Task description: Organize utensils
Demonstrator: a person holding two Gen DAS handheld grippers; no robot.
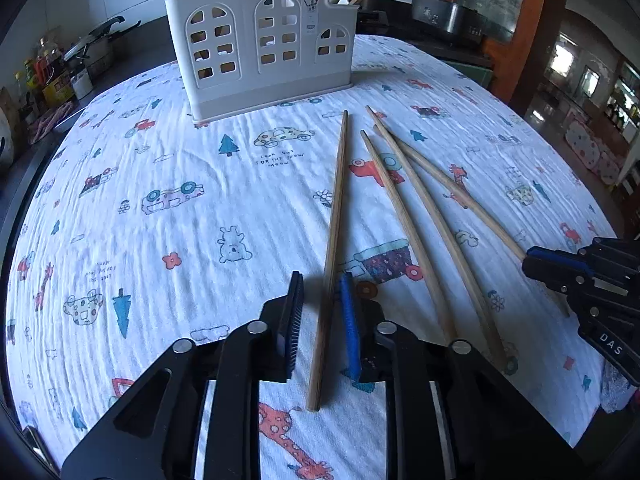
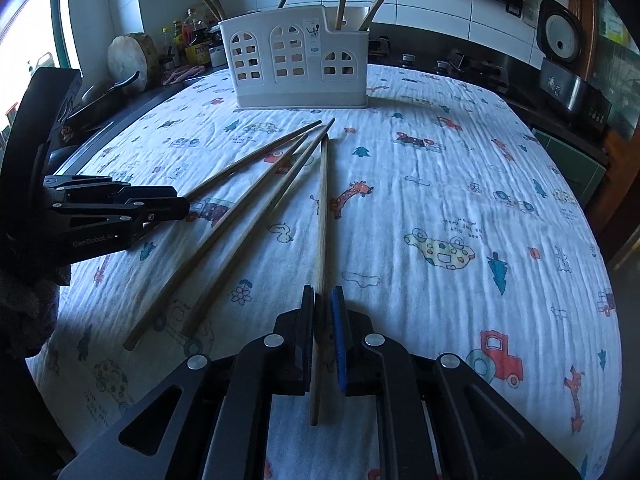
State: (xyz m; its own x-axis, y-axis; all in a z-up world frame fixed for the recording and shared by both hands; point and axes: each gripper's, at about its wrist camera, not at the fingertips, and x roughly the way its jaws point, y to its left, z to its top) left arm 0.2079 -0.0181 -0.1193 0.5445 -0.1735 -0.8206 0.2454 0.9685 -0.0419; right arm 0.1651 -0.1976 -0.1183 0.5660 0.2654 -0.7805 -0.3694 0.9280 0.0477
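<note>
Several wooden chopsticks lie on the printed cloth. My left gripper [image 1: 322, 284] is open, its pads on either side of the leftmost chopstick [image 1: 335, 216] without touching it. My right gripper [image 2: 323, 294] has its pads nearly closed on the rightmost chopstick [image 2: 322, 208], which runs between them; in the left wrist view it [image 1: 532, 258] sits at the end of that chopstick [image 1: 460, 194]. Two more chopsticks [image 1: 404, 216] lie between. The white utensil holder [image 1: 260, 46] stands at the far side with several chopsticks upright in it; it also shows in the right wrist view [image 2: 298, 56].
The table carries a white cloth [image 1: 180, 216] with cartoon prints. Bottles and a pan [image 1: 96, 46] stand on the counter at the left. A rice cooker [image 2: 560, 38] and a stove [image 2: 460, 68] stand behind the table.
</note>
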